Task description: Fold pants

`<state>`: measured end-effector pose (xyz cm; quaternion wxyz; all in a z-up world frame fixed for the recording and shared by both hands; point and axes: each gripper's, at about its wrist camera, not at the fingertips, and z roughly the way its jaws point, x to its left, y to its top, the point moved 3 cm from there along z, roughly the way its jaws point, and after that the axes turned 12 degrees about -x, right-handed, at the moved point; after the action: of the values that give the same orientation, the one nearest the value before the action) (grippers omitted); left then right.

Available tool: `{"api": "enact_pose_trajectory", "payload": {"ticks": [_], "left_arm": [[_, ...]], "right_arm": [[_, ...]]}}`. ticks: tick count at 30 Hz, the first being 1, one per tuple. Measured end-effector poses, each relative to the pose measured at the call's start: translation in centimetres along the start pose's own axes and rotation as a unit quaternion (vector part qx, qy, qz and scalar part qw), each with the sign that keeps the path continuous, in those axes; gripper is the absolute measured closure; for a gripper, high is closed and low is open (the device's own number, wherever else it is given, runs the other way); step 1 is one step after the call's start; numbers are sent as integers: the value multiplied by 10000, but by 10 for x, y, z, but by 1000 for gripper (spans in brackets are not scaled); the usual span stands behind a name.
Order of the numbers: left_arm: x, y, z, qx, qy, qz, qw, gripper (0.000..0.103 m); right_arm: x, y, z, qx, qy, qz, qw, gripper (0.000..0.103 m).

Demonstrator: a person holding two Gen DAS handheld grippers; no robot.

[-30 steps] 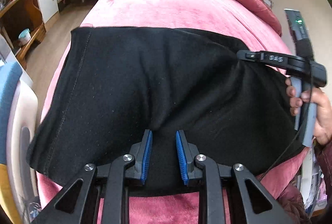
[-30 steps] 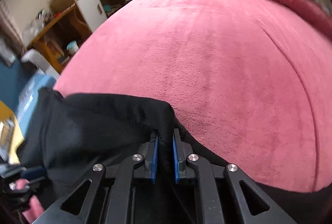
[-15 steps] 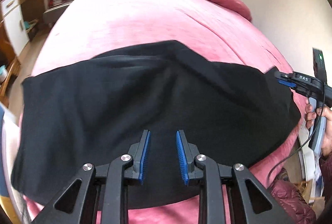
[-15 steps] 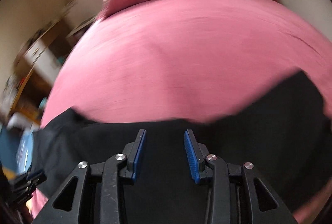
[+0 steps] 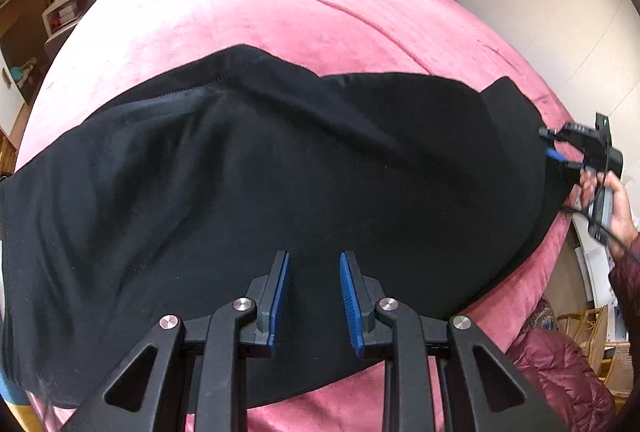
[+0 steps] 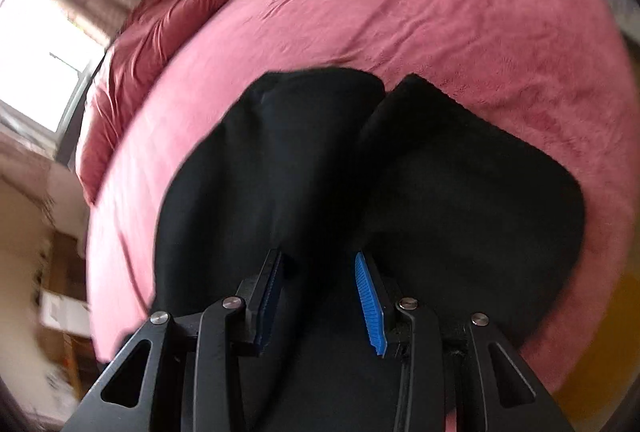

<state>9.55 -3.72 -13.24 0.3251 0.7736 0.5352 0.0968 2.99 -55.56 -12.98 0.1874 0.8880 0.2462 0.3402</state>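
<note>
black pants [image 5: 280, 183] | spread flat, rumpled | across pink bed's near edge

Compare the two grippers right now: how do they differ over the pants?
The left gripper hangs over the middle of the black pants; the right gripper sits at their end. The right's jaws gape wider than the left's. Both are open, pinching no cloth.
</note>
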Motion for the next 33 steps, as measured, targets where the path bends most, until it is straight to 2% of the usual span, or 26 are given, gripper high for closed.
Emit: {"api": "enact_pose_trajectory", "payload": {"ticks": [4, 6, 7, 9, 14, 19, 20, 22, 24, 27, 31, 33], "left_arm": [[2, 1, 4, 99, 58, 34, 9999, 77], [-1, 2, 9, 121, 82, 52, 9999, 77], [-2, 2, 10, 136, 78, 54, 9999, 77], [-6, 3, 17, 147, 72, 66, 9998, 77], [-9, 5, 29, 173, 15, 41, 9998, 77], [1, 2, 21, 147, -59, -103, 9998, 77], [4, 1, 19, 142, -78, -121, 9998, 77], [8, -1, 19, 168, -101, -144, 9997, 77], [10, -2, 21, 160, -100, -152, 9997, 77], [12, -1, 19, 119, -87, -181, 9997, 77], [14, -3, 17, 126, -64, -155, 9998, 77], [13, -2, 19, 139, -32, -125, 9998, 77]], "right_arm": [[-3, 20, 20, -102, 73, 285, 9995, 67], [-1, 26, 26, -123, -3, 299, 9995, 75], [4, 28, 27, -115, -68, 195, 9997, 83], [14, 32, 24, -134, -219, -212, 9994, 87], [49, 37, -14, -500, -191, -1022, 9933, 89], [73, 49, -50, -707, -164, -1327, 9885, 89], [79, 49, -59, -812, -200, -1489, 9853, 92], [84, 44, -67, -699, -131, -1688, 9831, 92], [78, 44, -57, -462, -518, -1743, 9822, 92], [52, 43, -48, -191, -747, -1431, 9867, 92], [38, 42, -45, -264, -762, -1181, 9897, 96], [39, 44, -59, -476, -660, -1161, 9899, 96]]}}
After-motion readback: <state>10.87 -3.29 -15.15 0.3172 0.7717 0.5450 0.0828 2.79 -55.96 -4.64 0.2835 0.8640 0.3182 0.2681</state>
